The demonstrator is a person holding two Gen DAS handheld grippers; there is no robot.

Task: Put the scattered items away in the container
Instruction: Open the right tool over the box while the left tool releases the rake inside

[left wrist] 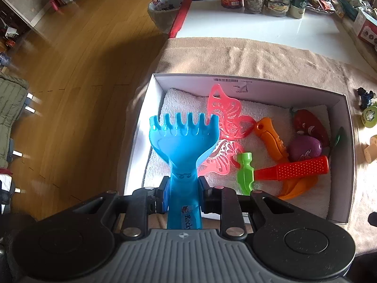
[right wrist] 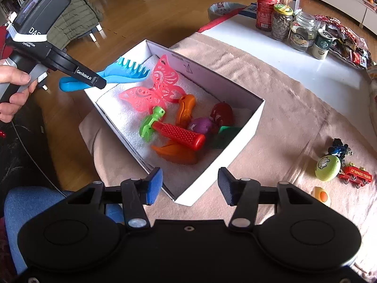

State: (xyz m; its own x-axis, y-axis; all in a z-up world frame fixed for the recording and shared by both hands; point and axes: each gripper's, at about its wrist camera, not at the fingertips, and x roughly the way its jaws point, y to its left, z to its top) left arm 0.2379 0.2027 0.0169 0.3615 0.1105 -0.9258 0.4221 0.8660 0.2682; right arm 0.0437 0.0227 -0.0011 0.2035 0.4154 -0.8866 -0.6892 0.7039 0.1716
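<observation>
One blue rake [left wrist: 182, 141] gripped by the left hand-held gripper [left wrist: 182, 194]; right hand-held gripper [right wrist: 189, 186] open (empty); four toys [right wrist: 327, 167] outside.

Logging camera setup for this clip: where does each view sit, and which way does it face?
Left wrist: on the left claw, looking steeply down into the box; the claw's fingers flank the rake.
Right wrist: on the right claw, looking down across the box from its near corner; its empty fingers, a hand and a blue-clad knee show.
Shared: box, rake, butterfly, hammer, jars at the back.
</observation>
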